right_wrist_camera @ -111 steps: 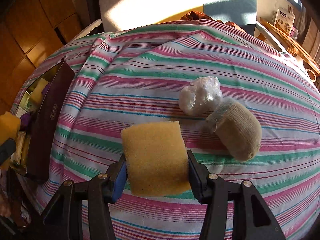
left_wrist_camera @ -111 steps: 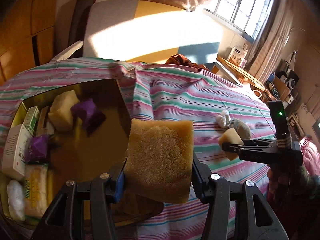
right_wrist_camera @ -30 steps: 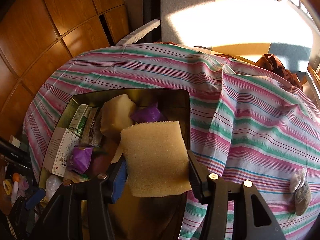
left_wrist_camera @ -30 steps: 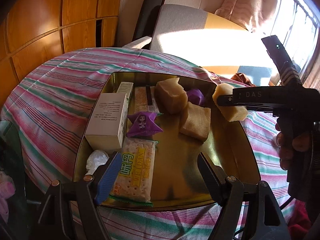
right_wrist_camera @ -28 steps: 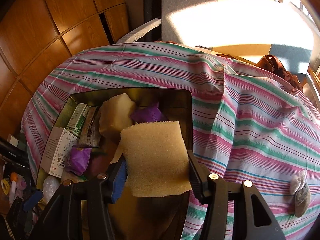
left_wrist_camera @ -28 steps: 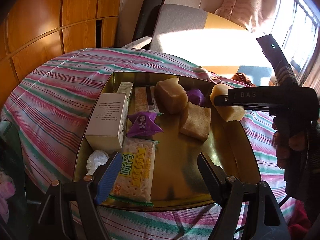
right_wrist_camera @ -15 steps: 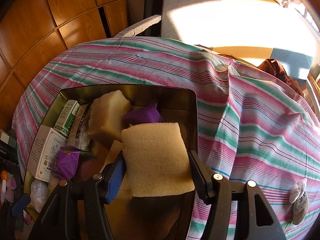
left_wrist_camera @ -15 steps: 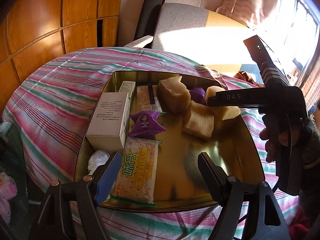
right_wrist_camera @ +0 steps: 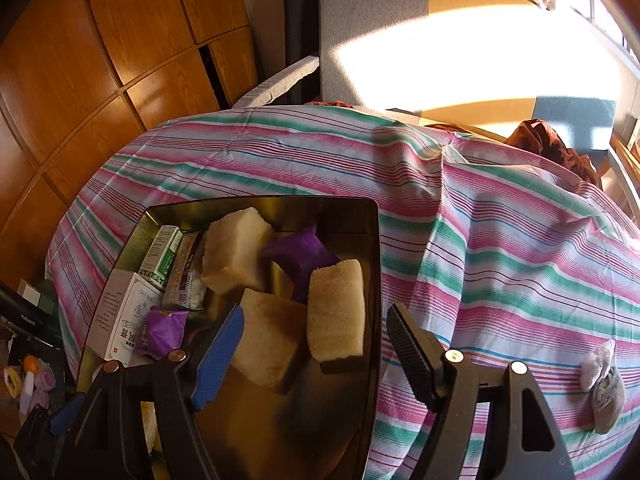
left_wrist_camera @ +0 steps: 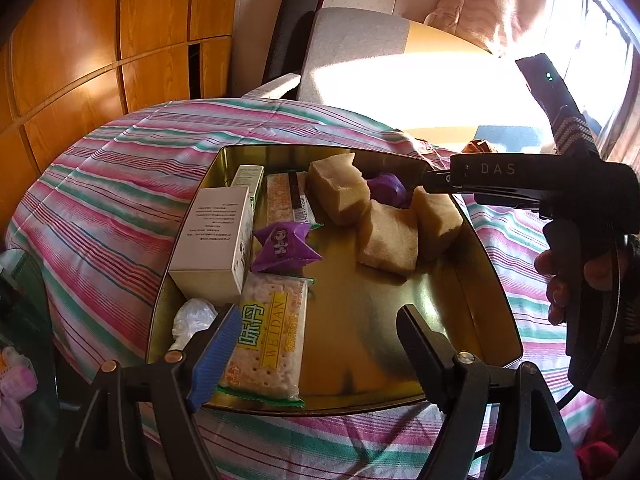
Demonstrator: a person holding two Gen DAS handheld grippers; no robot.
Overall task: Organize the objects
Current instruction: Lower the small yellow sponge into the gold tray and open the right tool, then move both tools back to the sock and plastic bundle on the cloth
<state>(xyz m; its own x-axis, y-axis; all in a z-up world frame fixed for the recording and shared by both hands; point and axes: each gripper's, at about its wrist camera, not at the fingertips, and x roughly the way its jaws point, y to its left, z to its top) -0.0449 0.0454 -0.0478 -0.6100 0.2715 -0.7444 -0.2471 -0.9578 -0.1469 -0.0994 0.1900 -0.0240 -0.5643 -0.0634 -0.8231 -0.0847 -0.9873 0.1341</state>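
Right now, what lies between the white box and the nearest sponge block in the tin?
In the left wrist view, a purple packet lies between the white box and sponge block.

Low, warm sunlight from the window (left_wrist_camera: 592,40) blows out the chair back (left_wrist_camera: 420,80), leaving the fisheye-bent edges dark and vignetted.

Wood-panelled wall (left_wrist_camera: 100,40) and armchair (right_wrist_camera: 400,32) behind striped cloth (right_wrist_camera: 500,240).

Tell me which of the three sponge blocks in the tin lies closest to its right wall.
The sponge under the right gripper, lying along the tin's right wall. The flat one sits left of it; the tall one is farther back.
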